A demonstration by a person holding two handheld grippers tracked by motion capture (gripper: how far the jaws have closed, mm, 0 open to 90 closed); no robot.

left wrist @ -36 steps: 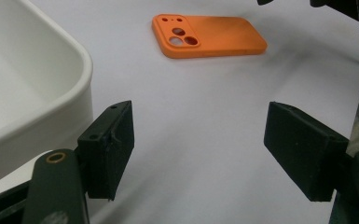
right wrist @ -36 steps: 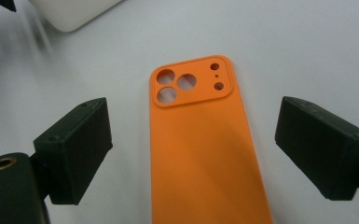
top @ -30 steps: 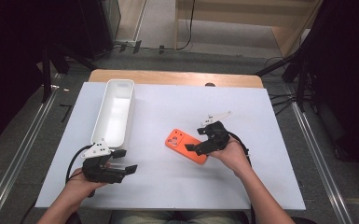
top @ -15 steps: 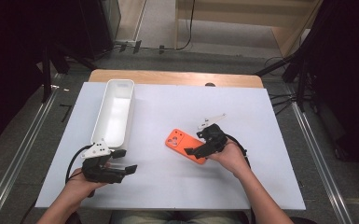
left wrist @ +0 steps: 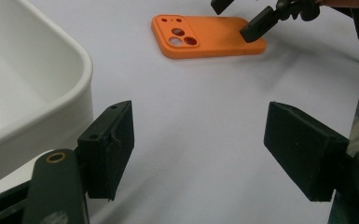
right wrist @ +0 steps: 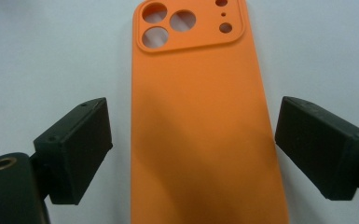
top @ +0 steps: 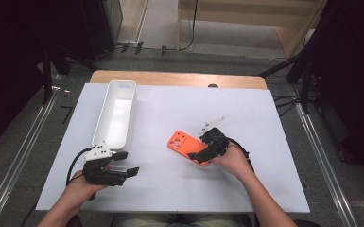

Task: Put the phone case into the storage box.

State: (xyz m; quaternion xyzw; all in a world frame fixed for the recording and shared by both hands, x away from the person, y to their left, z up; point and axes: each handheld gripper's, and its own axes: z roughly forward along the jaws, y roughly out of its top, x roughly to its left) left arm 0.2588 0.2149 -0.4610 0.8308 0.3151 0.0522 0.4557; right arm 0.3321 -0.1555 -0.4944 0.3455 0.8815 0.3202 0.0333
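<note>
An orange phone case lies flat on the white table, camera cut-outs toward the far left. My right gripper hovers over its near end, open, one jaw on each side of the case without touching it. My left gripper rests low at the front left of the table, open and empty, just past the near end of a long white bin. In the left gripper view, the case lies ahead with the right gripper's jaws above its far end.
The white bin is empty and runs along the table's left side. A wooden strip borders the table's far edge. Cables trail from both grippers toward the person's forearms.
The right gripper has moved slightly nearer and lower over the case's end. The left gripper and the case have stayed put.
</note>
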